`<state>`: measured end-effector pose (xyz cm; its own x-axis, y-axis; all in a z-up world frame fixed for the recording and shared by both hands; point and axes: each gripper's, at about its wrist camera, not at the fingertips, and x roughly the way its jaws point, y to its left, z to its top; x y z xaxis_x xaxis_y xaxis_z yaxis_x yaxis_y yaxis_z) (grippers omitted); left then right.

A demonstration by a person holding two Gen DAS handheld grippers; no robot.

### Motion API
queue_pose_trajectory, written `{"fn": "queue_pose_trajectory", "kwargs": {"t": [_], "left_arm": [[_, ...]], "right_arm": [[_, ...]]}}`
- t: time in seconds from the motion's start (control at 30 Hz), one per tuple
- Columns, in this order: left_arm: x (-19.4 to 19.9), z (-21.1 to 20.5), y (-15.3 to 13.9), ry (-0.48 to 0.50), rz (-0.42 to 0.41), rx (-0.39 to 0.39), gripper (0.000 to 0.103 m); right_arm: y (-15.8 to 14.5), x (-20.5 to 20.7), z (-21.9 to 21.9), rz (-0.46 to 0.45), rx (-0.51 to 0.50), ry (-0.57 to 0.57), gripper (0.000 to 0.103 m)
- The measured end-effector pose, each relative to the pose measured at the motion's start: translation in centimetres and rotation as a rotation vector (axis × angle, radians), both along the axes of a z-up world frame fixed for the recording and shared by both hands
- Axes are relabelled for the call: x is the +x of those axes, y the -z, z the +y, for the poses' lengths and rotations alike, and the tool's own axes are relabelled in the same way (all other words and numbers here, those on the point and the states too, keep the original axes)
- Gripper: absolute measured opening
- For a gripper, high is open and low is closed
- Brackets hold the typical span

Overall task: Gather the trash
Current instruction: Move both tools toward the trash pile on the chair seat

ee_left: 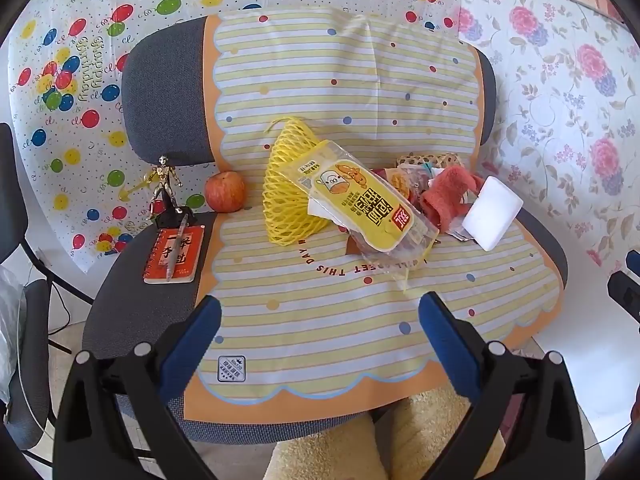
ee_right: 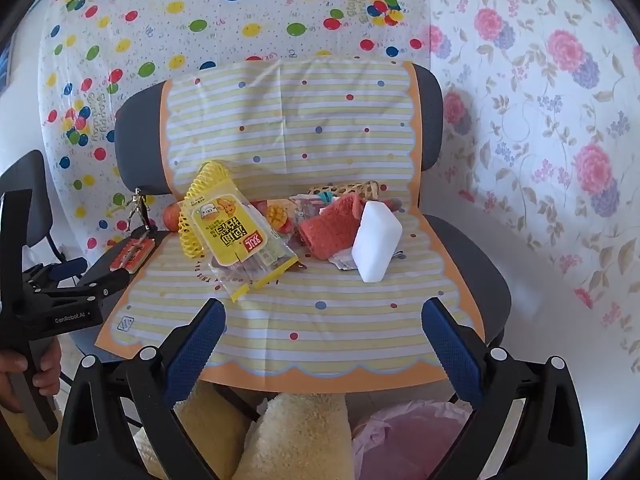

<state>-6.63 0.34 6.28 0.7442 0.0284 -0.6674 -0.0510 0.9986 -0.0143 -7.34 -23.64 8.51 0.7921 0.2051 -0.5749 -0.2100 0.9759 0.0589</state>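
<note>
A grey chair [ee_left: 164,80] carries a striped yellow sheet [ee_left: 320,320]. On the seat lie a yellow snack wrapper [ee_left: 368,208] [ee_right: 234,236], a yellow foam fruit net [ee_left: 286,192] [ee_right: 196,204], a red cloth [ee_left: 448,196] [ee_right: 332,228], a white block [ee_left: 492,212] [ee_right: 376,240] and crumpled papers [ee_right: 344,260]. My left gripper [ee_left: 320,316] hangs open in front of the seat, nothing between its blue fingers [ee_left: 192,344]. My right gripper [ee_right: 322,320] is also open and empty, short of the wrapper. The left gripper's body [ee_right: 64,300] shows in the right wrist view, held by a hand [ee_right: 24,376].
An apple [ee_left: 225,192], a gold figurine [ee_left: 164,188] and a red notebook [ee_left: 174,254] with a pen [ee_left: 178,244] sit on the seat's left. A pink bag [ee_right: 412,440] lies on the floor below the seat. Patterned sheets cover the walls; another chair [ee_left: 16,240] stands left.
</note>
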Motion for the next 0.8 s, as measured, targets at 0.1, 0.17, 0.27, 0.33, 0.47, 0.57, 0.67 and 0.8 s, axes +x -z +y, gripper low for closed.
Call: {"fn": "queue_pose_trajectory", "kwargs": {"t": [0.1, 0.17, 0.27, 0.33, 0.47, 0.57, 0.67, 0.8], "left_arm": [[0.05, 0.09, -0.03, -0.001, 0.002, -0.001, 0.096], [0.14, 0.23, -0.1, -0.003, 0.003, -0.004, 0.096], [0.32, 0.32, -0.18, -0.006, 0.002, -0.004, 0.096], [0.47, 0.32, -0.22, -0.005, 0.001, -0.005, 0.096], [0.48, 0.54, -0.52, -0.006, -0.001, -0.005, 0.096], [0.01, 0.5, -0.37, -0.007, -0.004, -0.007, 0.096], [-0.07, 0.44, -0.22, -0.005, -0.003, -0.005, 0.096], [-0.02, 0.56, -0.31, -0.006, -0.003, -0.004, 0.096]], "right_arm": [[0.2, -0.26, -0.01, -0.007, 0.005, -0.001, 0.097], [0.12, -0.2, 0.13, -0.01, 0.004, -0.001, 0.097], [0.1, 0.04, 0.23, -0.006, 0.004, -0.001, 0.097], [0.03, 0.0, 0.24, -0.018, 0.011, 0.001, 0.097], [-0.12, 0.33, 0.32, -0.001, 0.005, 0.003, 0.097], [0.41, 0.37, 0.31, 0.0, 0.0, 0.003, 0.097], [0.65, 0.33, -0.05, 0.0, 0.002, 0.004, 0.097], [0.58, 0.37, -0.07, -0.01, 0.013, 0.003, 0.097]]}}
